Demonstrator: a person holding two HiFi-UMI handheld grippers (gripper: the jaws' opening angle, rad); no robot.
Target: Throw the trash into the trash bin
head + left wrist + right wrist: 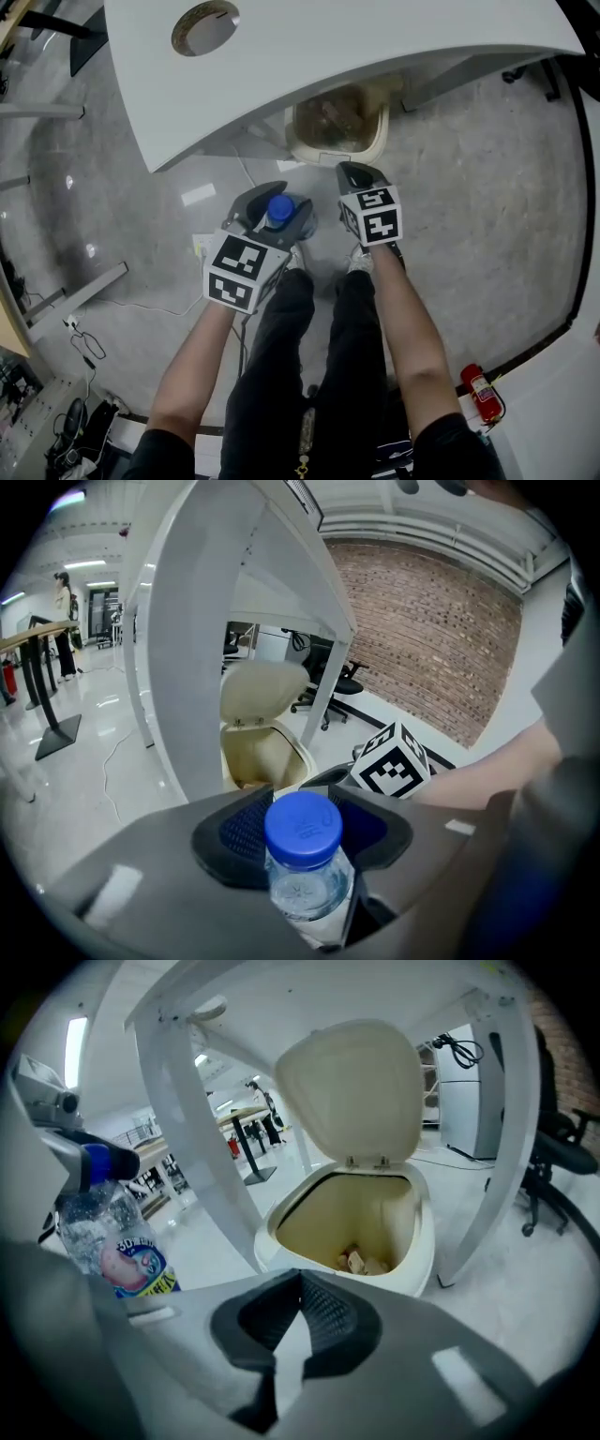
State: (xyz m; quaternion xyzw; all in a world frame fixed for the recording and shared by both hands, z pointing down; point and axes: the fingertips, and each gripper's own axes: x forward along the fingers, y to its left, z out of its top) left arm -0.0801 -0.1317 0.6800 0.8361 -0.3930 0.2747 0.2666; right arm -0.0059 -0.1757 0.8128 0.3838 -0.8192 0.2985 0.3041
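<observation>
**Plastic bottle short of the bin**

Left tool grips the bottle, near the open trash bin under the table; right tool is closed. Released here, it may hit the rim and bounce out.

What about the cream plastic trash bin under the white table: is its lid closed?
No, the cream plastic trash bin has its lid tipped up, showing trash inside.

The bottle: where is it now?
Head view, left of centre: the bottle is clamped in the left gripper, just before the open bin under the table.
</observation>
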